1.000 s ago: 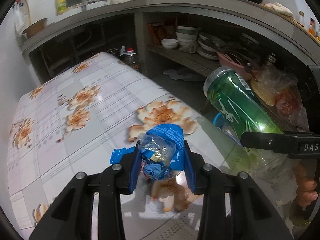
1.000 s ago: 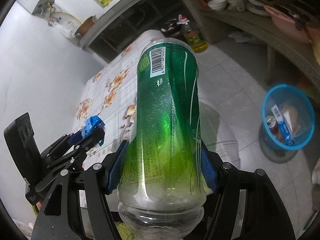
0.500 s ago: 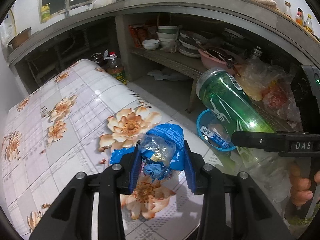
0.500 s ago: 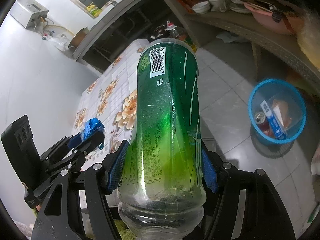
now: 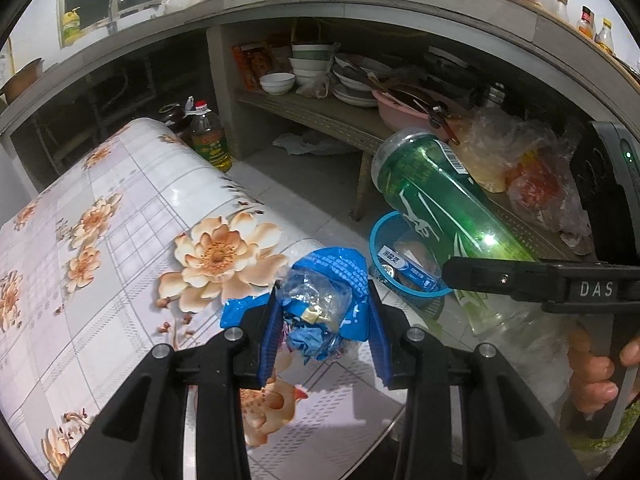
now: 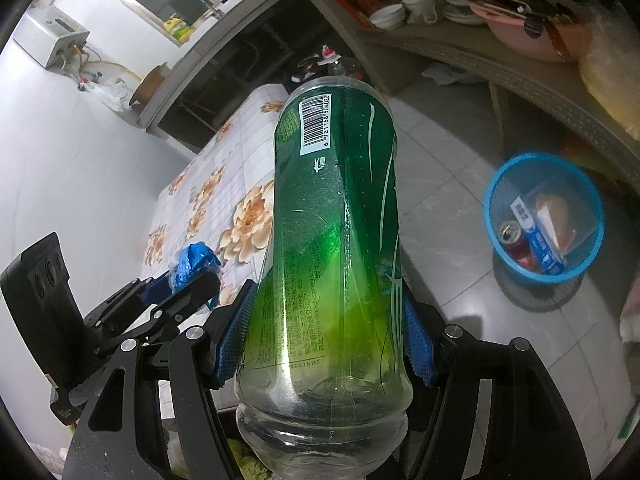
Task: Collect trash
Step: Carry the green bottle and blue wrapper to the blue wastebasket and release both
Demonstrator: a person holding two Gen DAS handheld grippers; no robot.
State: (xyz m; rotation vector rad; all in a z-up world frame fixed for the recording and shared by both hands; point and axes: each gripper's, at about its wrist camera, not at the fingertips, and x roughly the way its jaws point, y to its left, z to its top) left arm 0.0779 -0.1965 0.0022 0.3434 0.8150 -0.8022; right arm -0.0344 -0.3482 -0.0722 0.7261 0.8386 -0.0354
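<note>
My left gripper (image 5: pixel 323 320) is shut on a crumpled blue and clear plastic wrapper (image 5: pixel 326 304), held above the edge of the floral table (image 5: pixel 120 240). A green plastic bottle (image 6: pixel 336 240) with a barcode label sits between the blue pads of my right gripper (image 6: pixel 328 336), which is shut on it. The same bottle (image 5: pixel 440 204) shows at the right of the left wrist view, above a blue trash basket (image 5: pixel 376 240) on the floor. The basket (image 6: pixel 496 216) holds a can and cartons. The left gripper (image 6: pixel 188 276) with its wrapper appears at lower left in the right wrist view.
A low shelf (image 5: pixel 332 116) with bowls, plates and a pink basin runs behind the basket. An oil bottle (image 5: pixel 210 140) stands on the floor beyond the table. Plastic bags (image 5: pixel 520 176) lie on the shelf at right. A hand (image 5: pixel 592 376) grips the right tool. Grey floor tiles surround the basket.
Both grippers have shifted toward the table's edge and the floor. The blue basket has come further into view, and both grips are unchanged.
</note>
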